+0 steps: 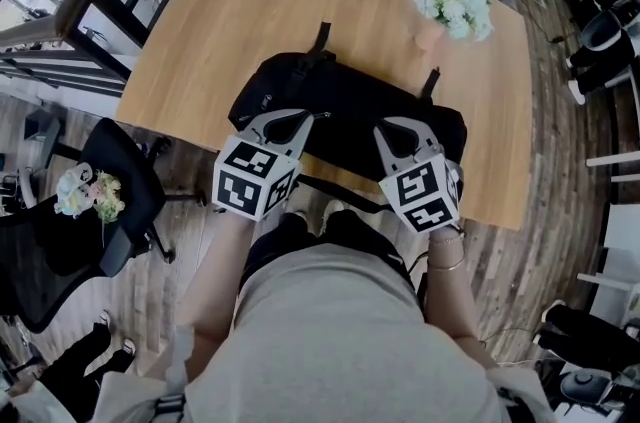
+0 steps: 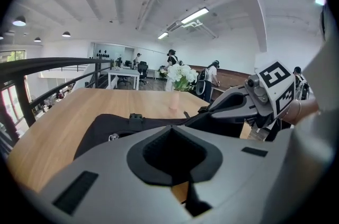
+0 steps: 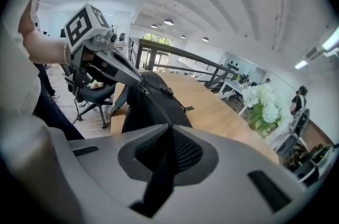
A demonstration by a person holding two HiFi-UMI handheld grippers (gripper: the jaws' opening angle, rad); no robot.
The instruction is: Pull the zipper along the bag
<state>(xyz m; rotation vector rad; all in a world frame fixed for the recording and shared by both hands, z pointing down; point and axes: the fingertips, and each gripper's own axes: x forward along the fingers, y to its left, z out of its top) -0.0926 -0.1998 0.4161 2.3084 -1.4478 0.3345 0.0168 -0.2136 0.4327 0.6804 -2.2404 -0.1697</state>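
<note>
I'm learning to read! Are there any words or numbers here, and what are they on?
None: no words or numbers can be read here.
On the left marker cube: only black-and-white squares, no letters.
On the right marker cube: the same.
On the black bag: no label shows.

No text, label or number can be read in any view.

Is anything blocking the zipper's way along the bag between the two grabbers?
Nothing visible does. The zipper runs bare along the top of the bag from the left gripper to the right gripper, which pinches the bag. The vase of flowers stands apart, beyond the bag on the table.
</note>
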